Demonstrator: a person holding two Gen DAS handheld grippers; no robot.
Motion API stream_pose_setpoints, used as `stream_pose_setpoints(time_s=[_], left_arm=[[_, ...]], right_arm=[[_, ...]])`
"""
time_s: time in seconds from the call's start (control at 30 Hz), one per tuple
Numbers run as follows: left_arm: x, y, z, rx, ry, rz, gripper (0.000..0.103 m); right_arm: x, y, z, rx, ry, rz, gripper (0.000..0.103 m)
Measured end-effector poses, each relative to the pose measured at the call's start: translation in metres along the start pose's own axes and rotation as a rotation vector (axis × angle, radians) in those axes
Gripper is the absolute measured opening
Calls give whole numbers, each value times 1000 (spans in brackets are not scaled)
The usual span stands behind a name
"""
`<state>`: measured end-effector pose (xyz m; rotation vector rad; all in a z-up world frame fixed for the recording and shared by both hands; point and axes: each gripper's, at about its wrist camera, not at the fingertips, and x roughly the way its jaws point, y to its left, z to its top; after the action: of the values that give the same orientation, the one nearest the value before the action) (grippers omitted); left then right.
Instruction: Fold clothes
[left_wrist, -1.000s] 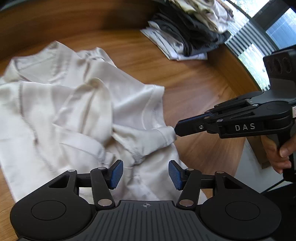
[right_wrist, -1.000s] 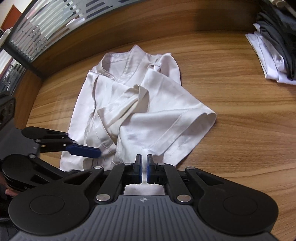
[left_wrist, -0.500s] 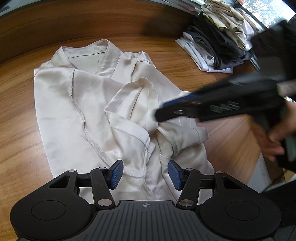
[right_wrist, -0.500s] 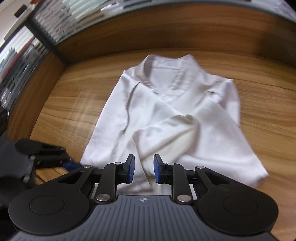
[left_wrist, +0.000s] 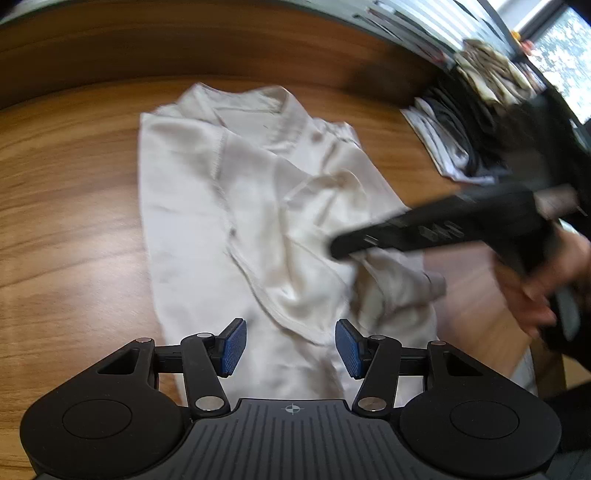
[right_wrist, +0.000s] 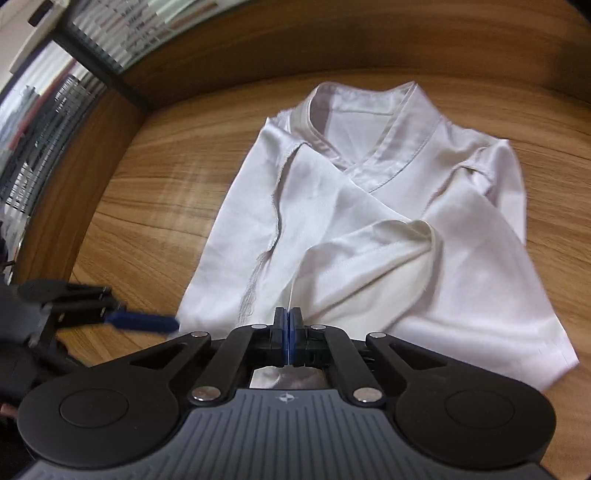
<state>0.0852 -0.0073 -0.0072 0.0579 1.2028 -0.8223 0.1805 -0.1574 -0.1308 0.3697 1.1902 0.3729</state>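
A white satin shirt (left_wrist: 207, 221) lies crumpled on the wooden table (left_wrist: 66, 229), collar away from me, with a sleeve folded across its front (right_wrist: 388, 266). My left gripper (left_wrist: 290, 347) hovers open over the shirt's lower hem, nothing between its blue pads (left_wrist: 232, 345). From the right, my right gripper (left_wrist: 338, 251) reaches over the shirt's middle, blurred, with cloth gathered at its tip. In the right wrist view the right gripper (right_wrist: 289, 334) has its pads pressed together at a fold of the shirt (right_wrist: 332, 206). The left gripper (right_wrist: 144, 321) shows blurred at the shirt's left edge.
A pile of folded dark and pale clothes (left_wrist: 461, 144) sits at the table's far right. A person's hand (left_wrist: 535, 299) holds the right gripper's handle. A raised wooden rim (left_wrist: 184, 44) runs behind the table, with blinds (right_wrist: 74, 81) beyond. Bare table (right_wrist: 155, 206) lies left of the shirt.
The right gripper's pads, slightly apart half a second ago, have come together on a fold at the shirt's middle. Both views have swung, and the left gripper stays open.
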Motion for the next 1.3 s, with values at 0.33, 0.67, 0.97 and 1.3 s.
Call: stream_pose_setpoints(time_s=[0.33, 0.67, 0.97, 1.3], left_arm=[[11, -9, 20, 41, -7, 44, 45], [24, -68, 25, 251, 16, -21, 44], [52, -120, 11, 455, 94, -48, 52], [81, -154, 0, 585, 95, 20, 56]], right_arm=[[-15, 5, -51, -4, 8, -110, 3], [-76, -43, -50, 118, -125, -235, 25], [-91, -135, -40, 350, -213, -328, 43], [-68, -160, -29, 429, -201, -263, 39]])
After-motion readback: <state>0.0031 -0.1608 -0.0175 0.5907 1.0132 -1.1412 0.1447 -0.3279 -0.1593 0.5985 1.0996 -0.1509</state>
